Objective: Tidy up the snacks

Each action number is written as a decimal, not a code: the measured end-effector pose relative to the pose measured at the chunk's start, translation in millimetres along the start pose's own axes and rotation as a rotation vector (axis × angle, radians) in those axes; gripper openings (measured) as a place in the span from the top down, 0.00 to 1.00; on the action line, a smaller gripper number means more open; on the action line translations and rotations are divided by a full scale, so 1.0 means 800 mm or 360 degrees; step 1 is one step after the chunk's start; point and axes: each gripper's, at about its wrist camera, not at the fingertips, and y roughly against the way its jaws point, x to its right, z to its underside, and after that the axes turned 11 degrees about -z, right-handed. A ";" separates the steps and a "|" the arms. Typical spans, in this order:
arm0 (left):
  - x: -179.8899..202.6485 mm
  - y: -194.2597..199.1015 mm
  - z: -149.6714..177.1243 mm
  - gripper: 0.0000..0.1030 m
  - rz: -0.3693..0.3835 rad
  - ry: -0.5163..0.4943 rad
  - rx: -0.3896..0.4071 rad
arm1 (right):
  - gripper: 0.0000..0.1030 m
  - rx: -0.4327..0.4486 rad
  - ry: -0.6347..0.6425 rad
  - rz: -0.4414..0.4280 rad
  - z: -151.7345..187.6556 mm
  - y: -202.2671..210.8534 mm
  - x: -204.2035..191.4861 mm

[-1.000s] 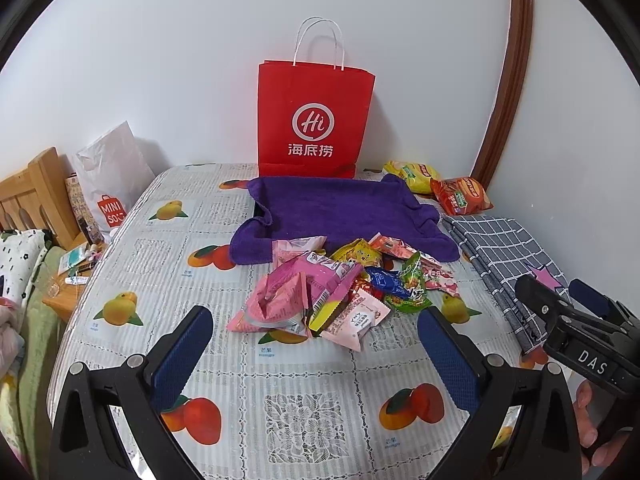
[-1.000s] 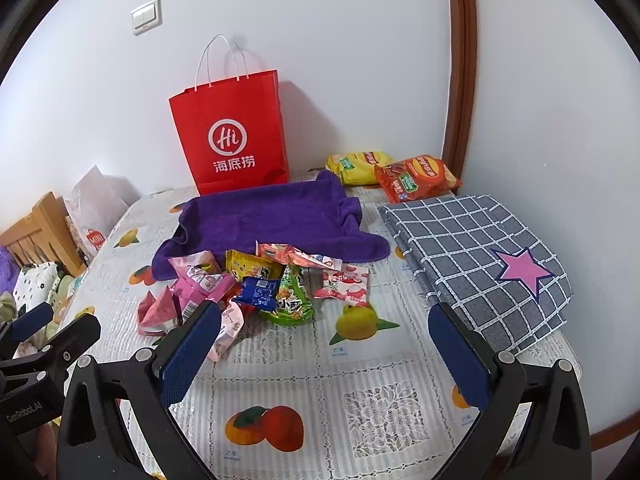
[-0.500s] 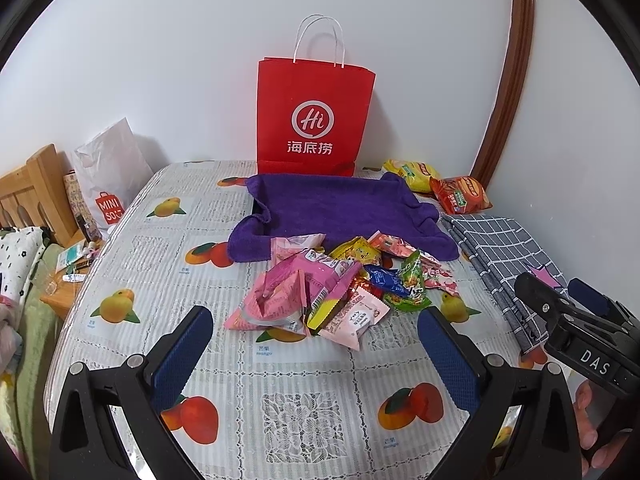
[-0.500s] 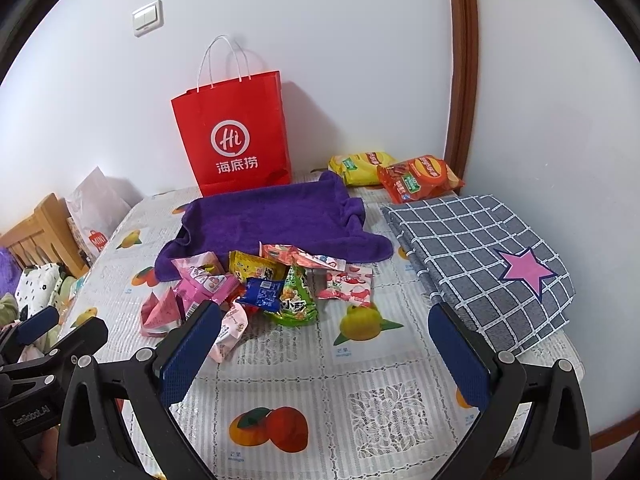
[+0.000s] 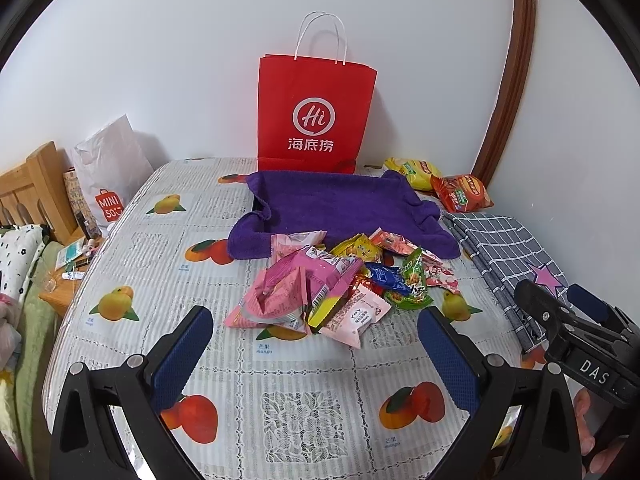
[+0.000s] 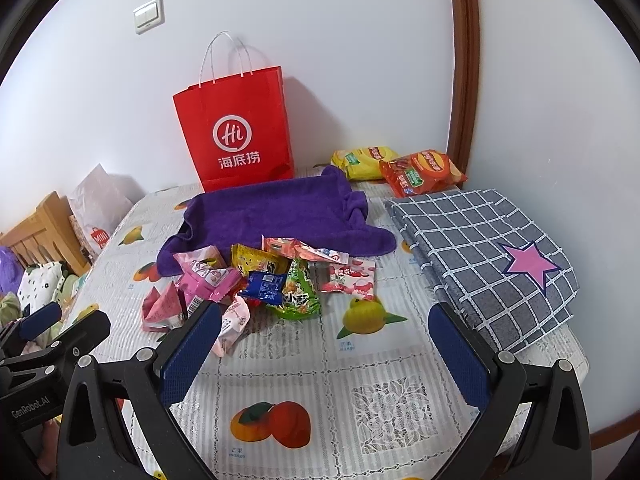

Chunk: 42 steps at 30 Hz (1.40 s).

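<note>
A pile of small snack packets lies mid-table, pink ones at the left, green and blue ones at the right; it also shows in the right wrist view. Behind it lies a purple towel. A yellow chip bag and a red chip bag lie at the back right. My left gripper is open and empty, short of the pile. My right gripper is open and empty, just in front of the pile. Each gripper shows at the edge of the other's view.
A red paper bag stands against the wall behind the towel. A folded grey checked cloth with a pink star lies at the right edge. A white Miniso bag and a wooden bed frame are at the left.
Both grippers have edged slightly forward toward the pile. Nothing on the table has moved.
</note>
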 end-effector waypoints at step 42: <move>0.009 0.002 -0.003 0.00 0.0017 -0.0023 0.0026 | 0.01 0.0041 0.0030 -0.0008 -0.006 0.017 -0.008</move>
